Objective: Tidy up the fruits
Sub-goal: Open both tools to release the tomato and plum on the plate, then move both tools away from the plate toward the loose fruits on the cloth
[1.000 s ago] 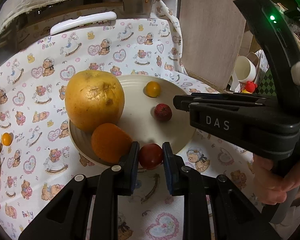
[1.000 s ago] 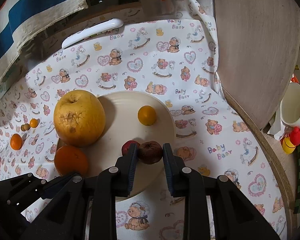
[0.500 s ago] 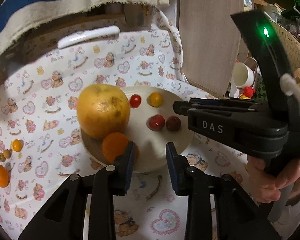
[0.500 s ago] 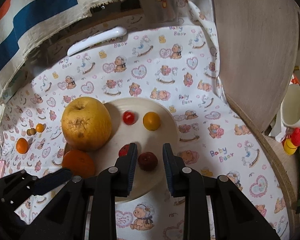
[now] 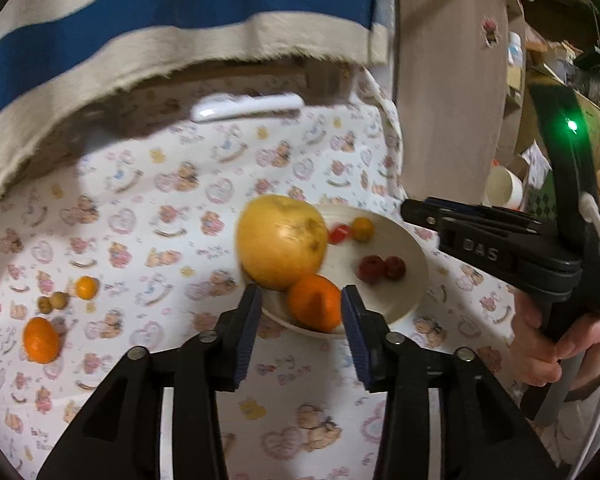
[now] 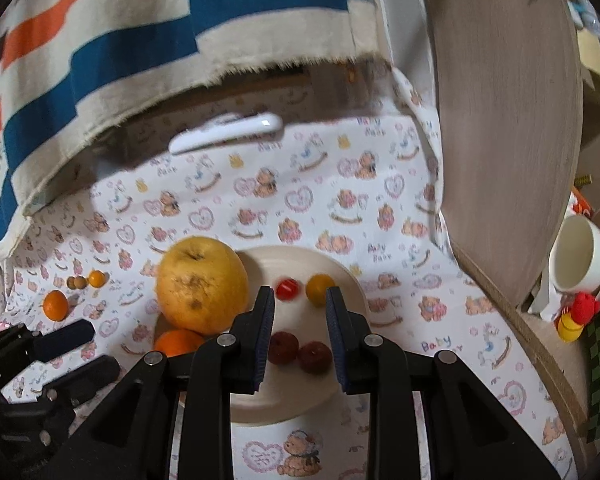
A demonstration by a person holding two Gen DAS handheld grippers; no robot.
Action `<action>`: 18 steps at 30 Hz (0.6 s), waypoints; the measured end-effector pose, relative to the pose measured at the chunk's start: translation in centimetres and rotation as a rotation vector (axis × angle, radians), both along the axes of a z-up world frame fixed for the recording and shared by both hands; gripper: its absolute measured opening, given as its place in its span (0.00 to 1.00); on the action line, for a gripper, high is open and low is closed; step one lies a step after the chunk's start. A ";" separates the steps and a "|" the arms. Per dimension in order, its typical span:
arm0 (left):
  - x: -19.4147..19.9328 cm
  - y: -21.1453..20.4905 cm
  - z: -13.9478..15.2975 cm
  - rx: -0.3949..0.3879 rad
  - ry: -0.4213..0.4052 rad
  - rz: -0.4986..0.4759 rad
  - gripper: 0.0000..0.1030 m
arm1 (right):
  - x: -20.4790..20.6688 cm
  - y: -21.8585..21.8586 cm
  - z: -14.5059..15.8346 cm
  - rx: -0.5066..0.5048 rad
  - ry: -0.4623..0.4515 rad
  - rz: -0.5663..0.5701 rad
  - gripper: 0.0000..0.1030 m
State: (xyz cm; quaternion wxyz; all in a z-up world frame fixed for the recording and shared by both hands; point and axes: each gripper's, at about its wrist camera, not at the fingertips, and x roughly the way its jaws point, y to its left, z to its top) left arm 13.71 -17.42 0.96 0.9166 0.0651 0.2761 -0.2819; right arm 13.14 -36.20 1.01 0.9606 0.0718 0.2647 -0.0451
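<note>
On the plate [image 6: 342,376] already sit the big yellow fruit [image 6: 202,284], an orange [image 5: 314,306], two dark red fruits [image 6: 300,350], a cherry tomato [image 6: 287,289] and a small yellow fruit [image 6: 320,288]; I judge the job mostly done. Left on the desk [image 5: 148,216], well apart at the left edge, lie a small orange [image 5: 40,339] and tinier fruits [image 5: 70,294]; open cloth lies between; the left claw [image 5: 300,318] is opening, empty, and the right claw [image 6: 300,330] reads clenched on nothing.

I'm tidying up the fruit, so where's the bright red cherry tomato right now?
On the plate, beside the small yellow-orange fruit, just right of the big yellow fruit in the right wrist view: cherry tomato.
</note>
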 end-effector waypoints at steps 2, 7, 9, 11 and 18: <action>-0.2 0.9 0.2 -0.007 -0.031 0.023 0.60 | -0.3 0.4 0.2 -0.010 -0.025 0.011 0.33; -0.7 3.7 1.1 -0.055 -0.121 0.092 0.86 | -0.9 1.2 0.5 -0.039 -0.078 0.016 0.59; -0.9 4.7 1.3 -0.069 -0.158 0.117 0.95 | -1.2 1.6 0.7 -0.044 -0.104 0.024 0.67; -0.9 5.4 1.4 -0.070 -0.178 0.142 0.99 | -1.6 1.7 0.9 -0.039 -0.137 0.020 0.85; -0.6 8.1 1.8 -0.087 -0.193 0.212 0.99 | -2.3 2.3 1.3 -0.081 -0.202 -0.002 0.89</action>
